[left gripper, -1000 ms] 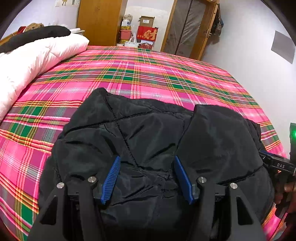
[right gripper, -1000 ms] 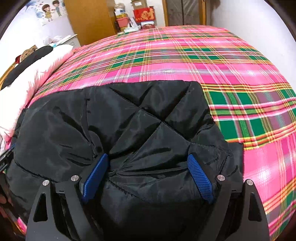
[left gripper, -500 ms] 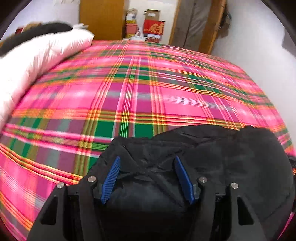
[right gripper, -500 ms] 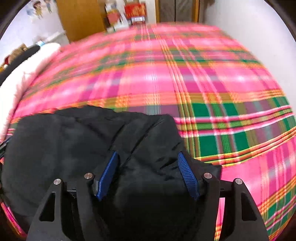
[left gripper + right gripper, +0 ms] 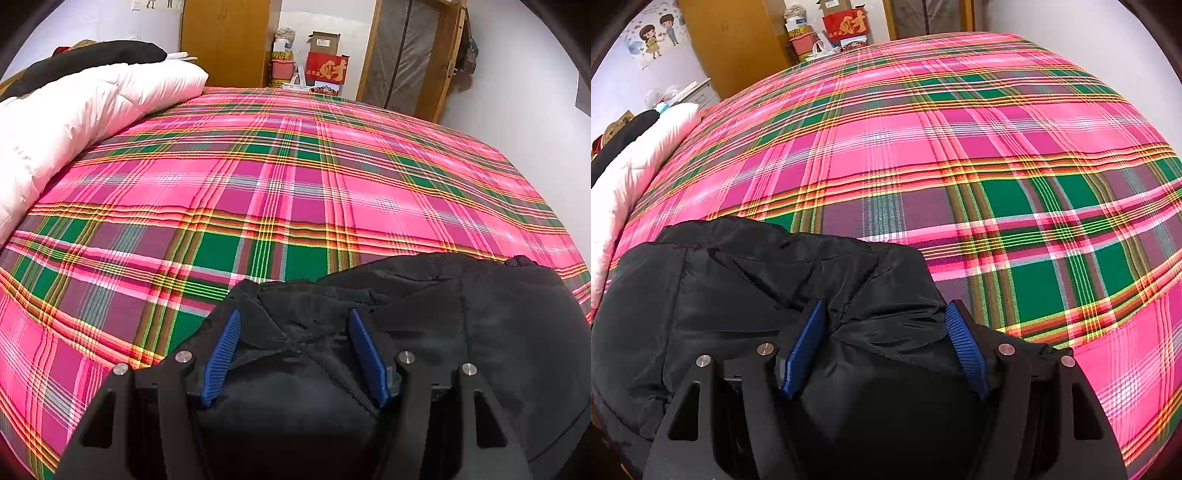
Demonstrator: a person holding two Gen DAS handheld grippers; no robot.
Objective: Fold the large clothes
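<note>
A black quilted jacket [image 5: 461, 317] lies bunched at the near edge of the bed, also in the right wrist view [image 5: 746, 295]. My left gripper [image 5: 293, 325] has its blue pads [image 5: 221, 354] spread wide, with a thick bundle of the jacket's left side filling the gap between them. My right gripper [image 5: 884, 317] stands the same way on the jacket's right side, blue pads [image 5: 967, 350] pressed into the puffy fabric. The jacket's near part is hidden under both grippers.
A pink and green plaid bedspread [image 5: 295, 177] covers the bed. A white duvet [image 5: 74, 110] with a black garment on it lies along the left. A wooden wardrobe [image 5: 229, 40], boxes [image 5: 325, 66] and a door stand beyond the far edge.
The jacket, spread out towards the far side a second ago, now sits shorter and bunched at the near edge. Both grippers moved with it and more bedspread shows.
</note>
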